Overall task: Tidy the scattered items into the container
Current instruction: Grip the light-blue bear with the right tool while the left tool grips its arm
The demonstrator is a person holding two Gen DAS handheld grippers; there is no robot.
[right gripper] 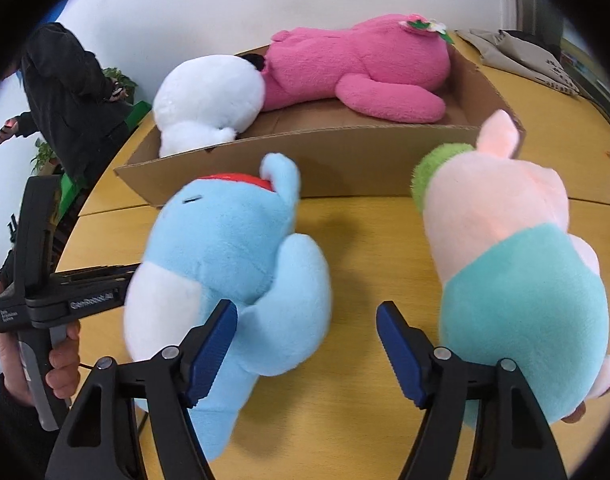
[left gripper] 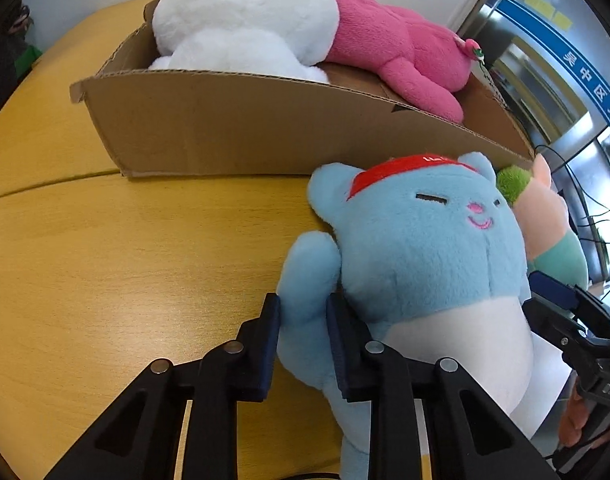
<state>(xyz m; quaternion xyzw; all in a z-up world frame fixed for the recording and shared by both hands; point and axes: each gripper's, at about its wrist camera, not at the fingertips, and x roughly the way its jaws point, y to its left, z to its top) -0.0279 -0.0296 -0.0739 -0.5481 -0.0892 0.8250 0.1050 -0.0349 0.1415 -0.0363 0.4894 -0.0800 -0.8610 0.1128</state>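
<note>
Left gripper (left gripper: 303, 344) clamps the blue cat's (left gripper: 421, 248) arm; right gripper (right gripper: 307, 350) gapes wide, cardboard box (right gripper: 345, 152) at twelve o'clock; label writing unreadable.

A blue plush cat (left gripper: 421, 240) and a pink pig plush (right gripper: 517, 264) are seen near the cardboard box (left gripper: 241, 132), which holds a white plush (left gripper: 241, 20) and a magenta plush (left gripper: 401, 48).

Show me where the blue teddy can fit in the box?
Inside the cardboard box, bare floor shows behind the front wall, right of the white plush and before the pink plush. The back is crowded with both. Outside, bare table lies between the blue plush and the pig plush.
</note>
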